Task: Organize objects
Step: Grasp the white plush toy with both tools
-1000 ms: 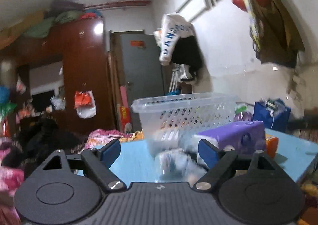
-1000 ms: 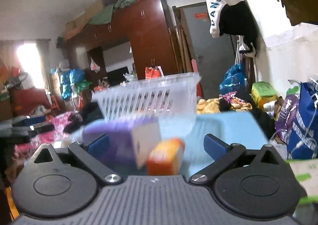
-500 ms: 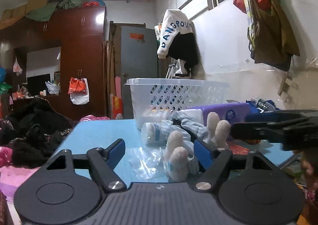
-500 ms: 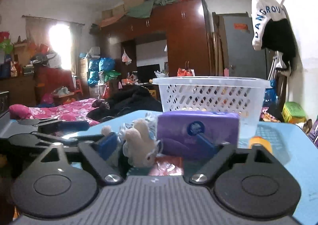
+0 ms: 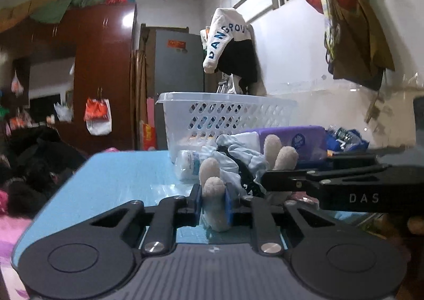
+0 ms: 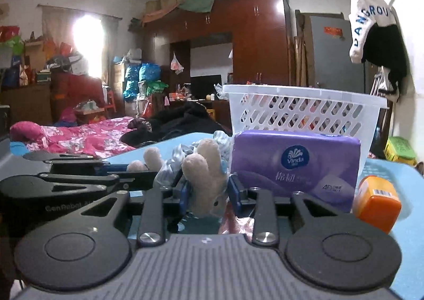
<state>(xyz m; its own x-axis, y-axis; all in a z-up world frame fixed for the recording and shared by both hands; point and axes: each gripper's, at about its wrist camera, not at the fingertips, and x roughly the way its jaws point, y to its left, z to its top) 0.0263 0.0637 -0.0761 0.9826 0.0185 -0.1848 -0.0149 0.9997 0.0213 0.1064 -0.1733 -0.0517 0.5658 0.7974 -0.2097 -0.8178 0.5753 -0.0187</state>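
A plush toy with beige limbs and pale blue striped clothes (image 5: 233, 164) lies on the blue table (image 5: 119, 175) in front of a white lattice basket (image 5: 228, 114). My left gripper (image 5: 214, 203) is shut on one beige limb of the plush toy. My right gripper (image 6: 208, 198) is shut on another beige limb of the same toy (image 6: 204, 167). The right gripper also shows in the left wrist view (image 5: 331, 183), coming in from the right. The left gripper shows at the left of the right wrist view (image 6: 79, 175).
A purple Vinda tissue pack (image 6: 294, 164) stands right behind the toy, an orange box (image 6: 376, 201) to its right. A small clear bottle (image 5: 188, 164) lies by the basket (image 6: 299, 114). Clear plastic wrap lies on the table (image 6: 405, 209). A bed and clutter lie beyond the left edge.
Both grippers have closed from wide open onto limbs of the plush toy. Both have moved in closer to it.
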